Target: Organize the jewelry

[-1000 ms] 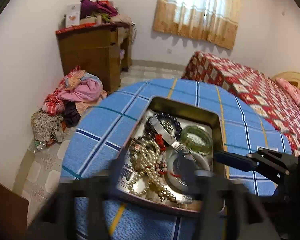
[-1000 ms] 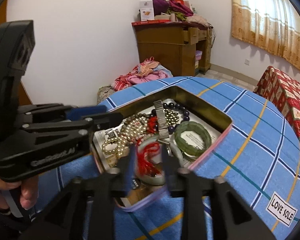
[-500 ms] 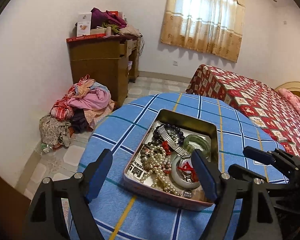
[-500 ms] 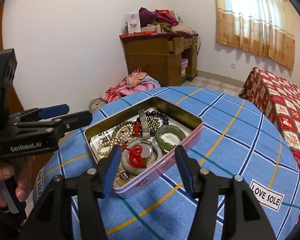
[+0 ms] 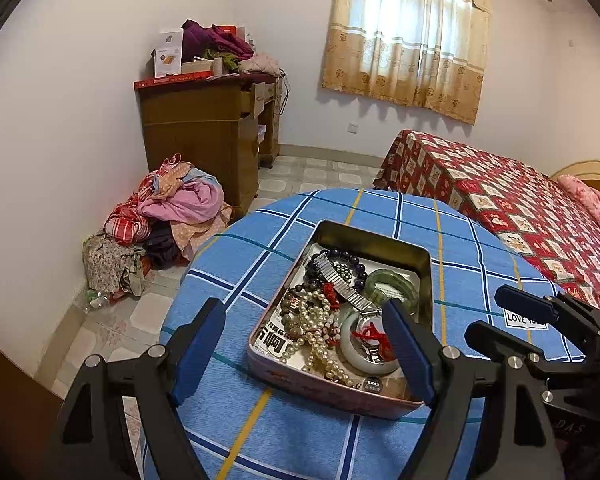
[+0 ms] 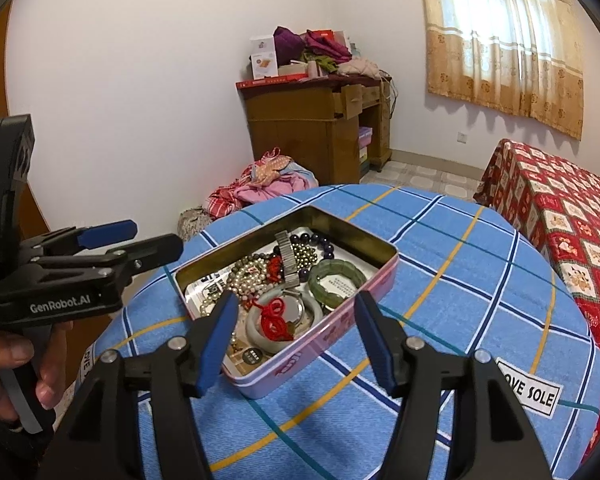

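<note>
Right wrist view: the right gripper (image 6: 294,338) hangs above the near corner of the tin (image 6: 374,280), its jaws just been opening, now wide and holding nothing; only the tin's rim and the pale bangle (image 6: 256,330) with its red knotted cord (image 6: 275,318) show in the gap. The left gripper (image 5: 306,356), held in a hand (image 6: 8,364), is likewise spread and empty over the tin's near end. Both seem pulled back to pick a piece. The tin sits mid-table on the blue checked cloth (image 6: 460,264), long axis running from near-left to far-right here. The metal watch band (image 6: 287,258) lies along the far-to-near line across the pearls (image 5: 318,330), beside the green bracelet (image 6: 336,280).
</note>
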A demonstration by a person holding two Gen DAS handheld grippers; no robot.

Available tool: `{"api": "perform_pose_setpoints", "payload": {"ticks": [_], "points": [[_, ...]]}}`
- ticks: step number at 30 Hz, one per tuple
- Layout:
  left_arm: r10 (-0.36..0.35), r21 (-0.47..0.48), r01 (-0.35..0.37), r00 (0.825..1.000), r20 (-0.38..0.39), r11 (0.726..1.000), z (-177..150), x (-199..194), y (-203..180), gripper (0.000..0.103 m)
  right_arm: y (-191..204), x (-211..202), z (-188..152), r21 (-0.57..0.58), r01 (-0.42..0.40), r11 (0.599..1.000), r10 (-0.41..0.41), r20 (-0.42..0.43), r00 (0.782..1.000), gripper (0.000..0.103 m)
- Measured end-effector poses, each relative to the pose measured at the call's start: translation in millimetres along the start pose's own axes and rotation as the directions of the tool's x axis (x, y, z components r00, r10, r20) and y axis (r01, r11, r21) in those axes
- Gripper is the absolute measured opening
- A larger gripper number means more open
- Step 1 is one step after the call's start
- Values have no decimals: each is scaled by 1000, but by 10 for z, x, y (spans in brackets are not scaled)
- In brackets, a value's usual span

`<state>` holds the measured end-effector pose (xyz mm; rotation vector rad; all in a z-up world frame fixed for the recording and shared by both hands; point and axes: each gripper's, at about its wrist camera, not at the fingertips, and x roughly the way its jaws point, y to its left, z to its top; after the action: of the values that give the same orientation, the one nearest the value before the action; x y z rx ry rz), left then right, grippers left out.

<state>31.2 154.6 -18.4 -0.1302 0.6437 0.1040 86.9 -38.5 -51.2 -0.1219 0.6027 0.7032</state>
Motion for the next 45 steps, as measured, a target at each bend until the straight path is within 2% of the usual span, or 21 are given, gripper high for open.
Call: {"api": "perform_pose_setpoints", "payload": {"ticks": [39, 45], "points": [[20, 32, -20, 1000, 0, 999, -15, 11, -84, 81, -8, -54, 21, 1, 1, 1000, -1, 21, 1000, 66], [23, 59, -23, 1000, 8, 998, -37, -5, -124, 81, -12, -51, 20, 2, 1, 1000, -1, 20, 1000, 66]]}}
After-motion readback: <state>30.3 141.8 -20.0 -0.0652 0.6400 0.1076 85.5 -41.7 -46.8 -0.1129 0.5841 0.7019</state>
